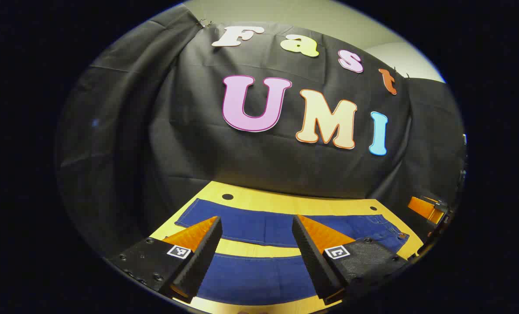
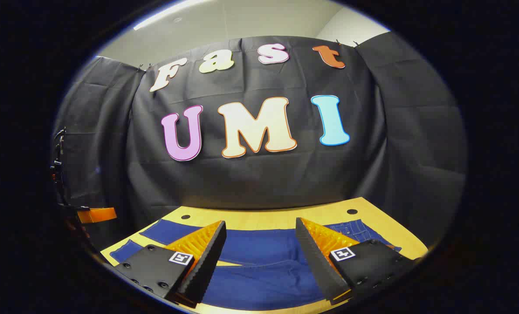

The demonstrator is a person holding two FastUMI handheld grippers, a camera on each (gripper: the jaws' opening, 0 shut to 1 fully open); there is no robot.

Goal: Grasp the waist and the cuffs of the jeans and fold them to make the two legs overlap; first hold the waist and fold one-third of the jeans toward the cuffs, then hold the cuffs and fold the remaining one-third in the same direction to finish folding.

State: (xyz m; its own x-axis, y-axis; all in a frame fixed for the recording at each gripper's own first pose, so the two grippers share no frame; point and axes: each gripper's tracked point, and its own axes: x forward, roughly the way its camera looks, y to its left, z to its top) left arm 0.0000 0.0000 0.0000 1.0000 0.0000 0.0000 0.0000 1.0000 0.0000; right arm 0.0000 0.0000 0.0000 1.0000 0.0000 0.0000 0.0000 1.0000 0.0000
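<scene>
Dark blue jeans (image 1: 259,229) lie flat and spread on the yellow table (image 1: 285,201), the two legs apart with a strip of table between them. Their waist (image 1: 390,229) is at the right in the left gripper view, the cuffs at the left. My left gripper (image 1: 256,220) hovers open above the legs, nothing between its fingers. In the right gripper view the jeans (image 2: 259,248) run across the table, waist (image 2: 355,229) at the right. My right gripper (image 2: 260,224) is open above them, holding nothing. The other gripper (image 2: 95,214) shows as an orange part at the far left.
The black cloth wall (image 1: 259,157) rises right behind the table's far edge. Small round holes (image 1: 227,196) mark the tabletop near the back. An orange and black piece of the other gripper (image 1: 427,208) shows at the right edge of the left gripper view.
</scene>
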